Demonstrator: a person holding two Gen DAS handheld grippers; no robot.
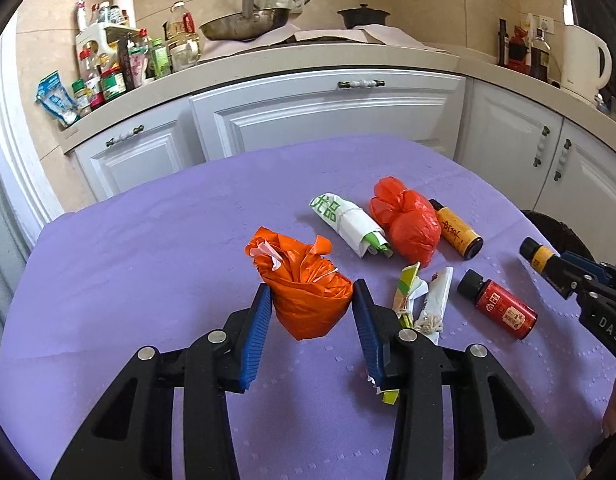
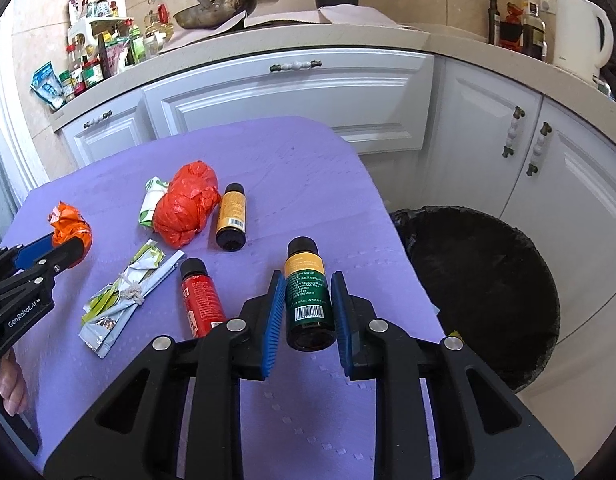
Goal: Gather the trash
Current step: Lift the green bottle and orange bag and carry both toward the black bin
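Note:
My left gripper [image 1: 312, 294] is shut on a crumpled orange plastic bag [image 1: 304, 284], its blue pads pressing both sides. In the right wrist view that bag [image 2: 70, 226] shows at the far left. My right gripper [image 2: 308, 280] is shut on a dark green bottle with a yellow band [image 2: 308, 296], seen from the left wrist view as a bottle [image 1: 538, 256] at the right edge. On the purple cloth [image 2: 292, 168] lie a red bag [image 2: 186, 204], a yellow-labelled bottle [image 2: 231, 216], a red bottle [image 2: 200, 298], a rolled white wrapper [image 1: 348, 224] and flat torn wrappers [image 2: 124, 300].
A black-lined trash bin [image 2: 480, 292] stands on the floor right of the table. White cabinets [image 1: 324, 116] and a counter with a pan [image 1: 244, 26], jars and a white kettle [image 2: 580, 32] lie behind. A person's hand [image 2: 6, 376] shows at the lower left.

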